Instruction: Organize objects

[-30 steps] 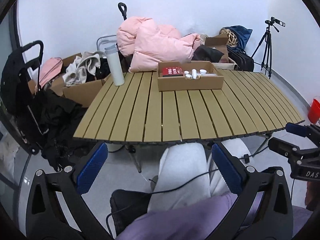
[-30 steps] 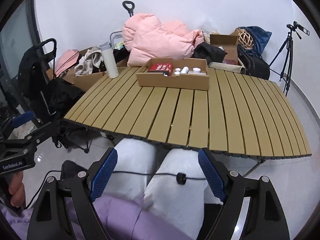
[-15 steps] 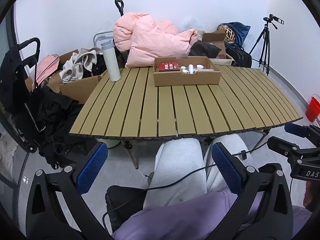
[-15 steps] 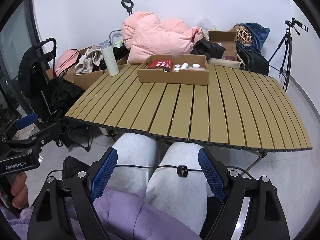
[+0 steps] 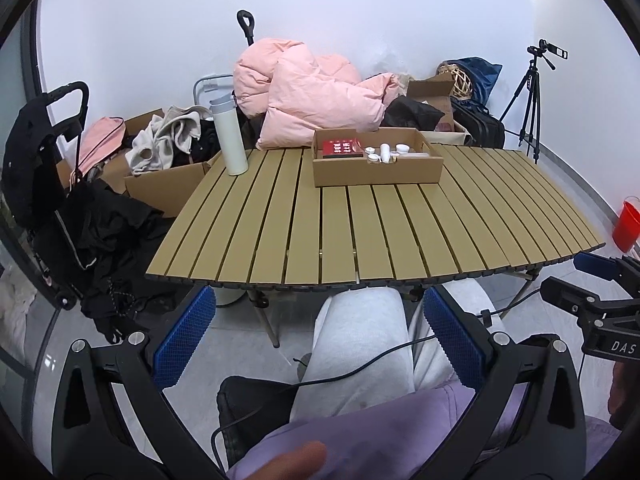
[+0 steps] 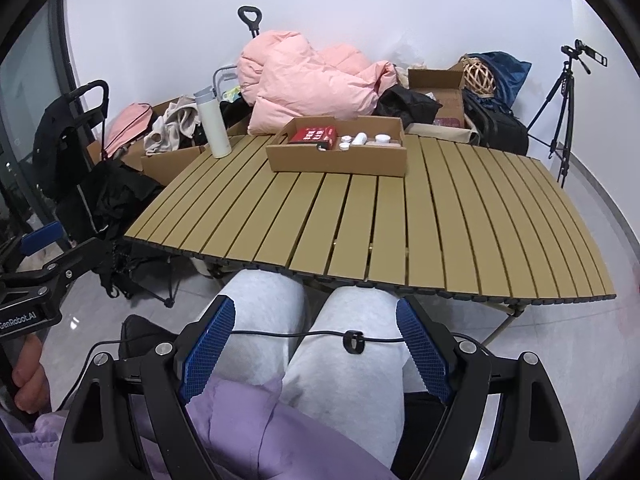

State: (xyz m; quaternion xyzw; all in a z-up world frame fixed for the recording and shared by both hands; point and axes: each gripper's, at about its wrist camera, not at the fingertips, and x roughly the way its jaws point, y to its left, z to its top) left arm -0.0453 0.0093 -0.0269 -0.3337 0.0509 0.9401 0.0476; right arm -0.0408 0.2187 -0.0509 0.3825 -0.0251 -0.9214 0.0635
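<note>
Both views have tipped a little since the earlier frames, so the table (image 5: 360, 220) sits a touch differently in view, while nothing on it has shifted. The left gripper (image 5: 320, 340) and right gripper (image 6: 312, 344) each hang with jaws spread wide and nothing between them, over the person's grey knees short of the table's near edge, both angled downward. The left hand (image 6: 26, 376) wraps its handle low at the right view's edge.

On the table's far side sits the box (image 6: 340, 160), holding a red pack (image 6: 314, 136) and small white jars (image 6: 362, 139); a white flask (image 5: 230, 136) stands at the far left corner.

Risks, as I judge them: the reach to the box is long, so a sleeve or gripper could knock the tall flask over; the jars are small and round, likely to slip or roll from the pads; the cable (image 6: 352, 338) across the knees could snag.
</note>
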